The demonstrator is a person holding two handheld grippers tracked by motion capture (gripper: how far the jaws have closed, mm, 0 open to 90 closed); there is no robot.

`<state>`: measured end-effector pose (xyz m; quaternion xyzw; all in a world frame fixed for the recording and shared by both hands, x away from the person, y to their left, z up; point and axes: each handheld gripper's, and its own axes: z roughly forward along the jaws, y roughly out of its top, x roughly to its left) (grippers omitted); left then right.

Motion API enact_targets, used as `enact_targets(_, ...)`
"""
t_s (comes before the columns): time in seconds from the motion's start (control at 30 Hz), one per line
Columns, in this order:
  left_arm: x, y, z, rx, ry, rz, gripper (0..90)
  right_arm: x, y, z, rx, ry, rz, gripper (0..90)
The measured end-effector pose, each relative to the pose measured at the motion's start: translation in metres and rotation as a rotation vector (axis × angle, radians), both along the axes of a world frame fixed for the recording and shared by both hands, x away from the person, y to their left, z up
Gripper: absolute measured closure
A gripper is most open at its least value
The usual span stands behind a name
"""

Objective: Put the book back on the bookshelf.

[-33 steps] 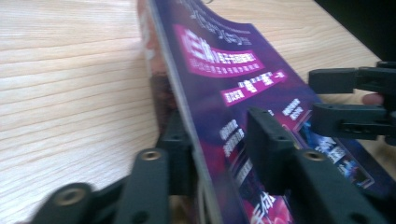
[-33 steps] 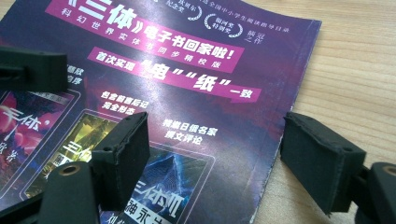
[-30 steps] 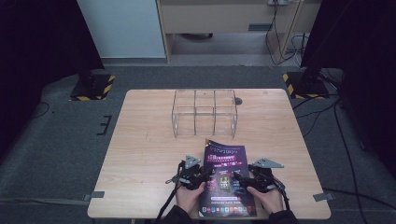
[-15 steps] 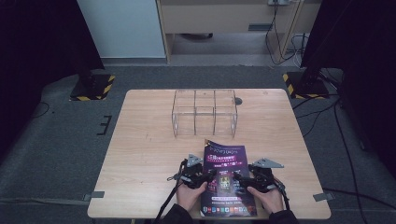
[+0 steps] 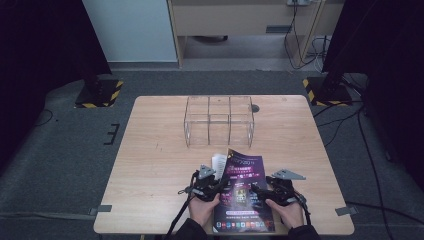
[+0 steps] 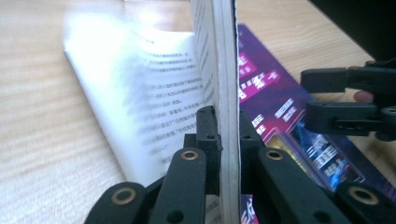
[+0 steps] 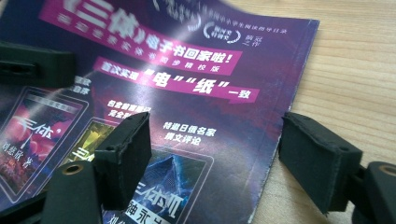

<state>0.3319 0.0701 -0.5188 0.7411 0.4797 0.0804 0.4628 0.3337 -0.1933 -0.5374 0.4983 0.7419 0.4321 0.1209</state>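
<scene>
a: purple booklet (image 5: pixel 243 192) lies on the near edge of the wooden table (image 5: pixel 150 165), between the two hands; what is new compared with a second ago?

b: the jaws of the left gripper (image 6: pixel 223 140) have just been closing, and now they pinch a thin bundle of pages with the cover (image 6: pixel 227 84); this bundle stands upright between the pads, and a white printed page (image 6: pixel 140 98) bends away under it; in the high view the cover is now lifted at its left side, where before it was lying more flat.

a: so the opening of the booklet has begun?

b: i judge yes; the grip is taken, the turning is still to do.

a: and the right gripper (image 7: pixel 210 149)?

b: its jaws are spread, one pad over the cover, one over the bare wood beside the right edge; they press nothing.

a: what else is around?

b: a clear box with compartments (image 5: pixel 219 120) stands behind the booklet, apart from it; it is not in the way; only the right gripper, resting over the cover, could hinder the turning.
</scene>
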Motion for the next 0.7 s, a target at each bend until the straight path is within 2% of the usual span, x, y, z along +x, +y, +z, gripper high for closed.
enact_targets(0.07,-0.001,0.001,0.002,-0.012,-0.013,-0.009,84.6,0.000,-0.001,0.000,-0.006,-0.001,0.009,24.8)
enact_targets(0.13,-0.002,0.002,0.006,-0.049,-0.029,-0.022,84.7,0.000,-0.002,0.000,-0.011,0.002,0.011,22.8)
enact_targets(0.2,-0.004,0.002,0.010,-0.051,-0.055,-0.029,84.7,0.001,-0.004,0.001,-0.006,0.006,0.009,21.2)
enact_targets(0.47,-0.012,0.006,0.029,-0.137,-0.122,-0.052,84.8,0.002,-0.014,0.009,0.064,-0.018,0.021,17.8)
enact_targets(0.7,-0.017,0.007,0.042,-0.149,-0.165,-0.067,84.7,0.003,-0.017,0.011,0.130,-0.022,0.040,17.9)
